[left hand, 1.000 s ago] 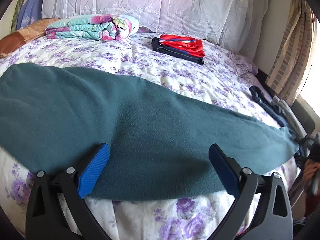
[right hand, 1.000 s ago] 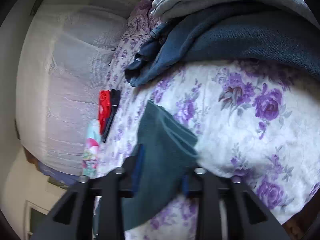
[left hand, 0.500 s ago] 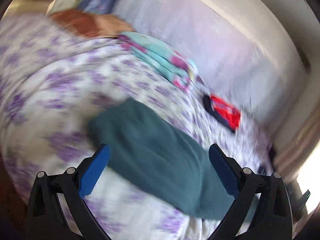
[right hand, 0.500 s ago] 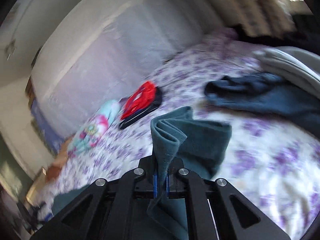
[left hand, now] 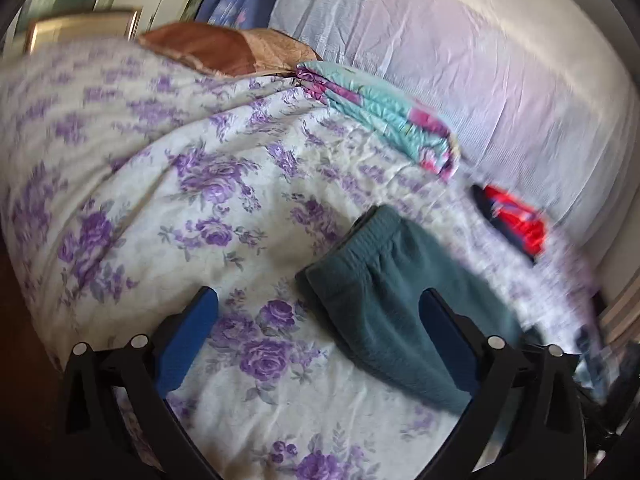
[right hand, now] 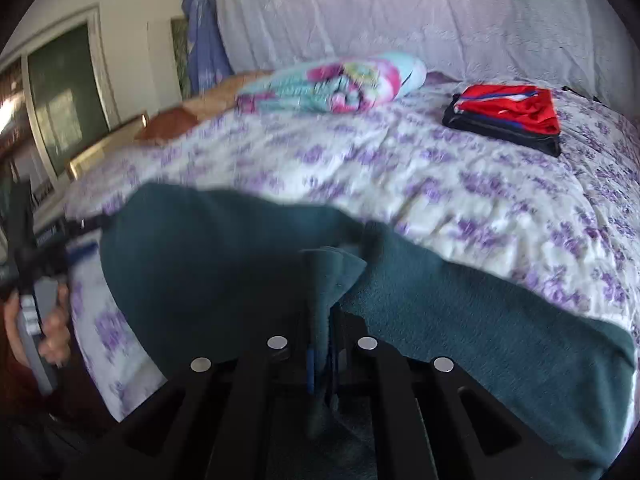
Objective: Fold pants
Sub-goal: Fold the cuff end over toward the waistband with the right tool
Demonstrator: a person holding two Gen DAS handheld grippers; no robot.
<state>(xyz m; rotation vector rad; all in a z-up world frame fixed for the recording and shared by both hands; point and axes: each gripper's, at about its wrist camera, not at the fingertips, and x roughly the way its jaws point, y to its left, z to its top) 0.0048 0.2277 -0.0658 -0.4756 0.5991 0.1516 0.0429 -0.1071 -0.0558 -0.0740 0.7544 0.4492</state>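
Note:
The teal fleece pants lie on the floral bedspread. My right gripper is shut on the leg end of the pants, held bunched between its jaws over the rest of the fabric. In the left wrist view the waistband end of the pants lies flat at the right. My left gripper is open and empty, its right finger over the pants and its left finger over bare bedspread. The left gripper also shows in the right wrist view, held by a hand at the bed's left edge.
A rolled floral quilt and a folded red and black stack lie toward the headboard pillows. A brown cushion sits at the far corner. The bed edge drops off at the left.
My right gripper has carried the leg end from the right side of the bed leftward over the pants. My left gripper has swung left to the waistband end and stays open.

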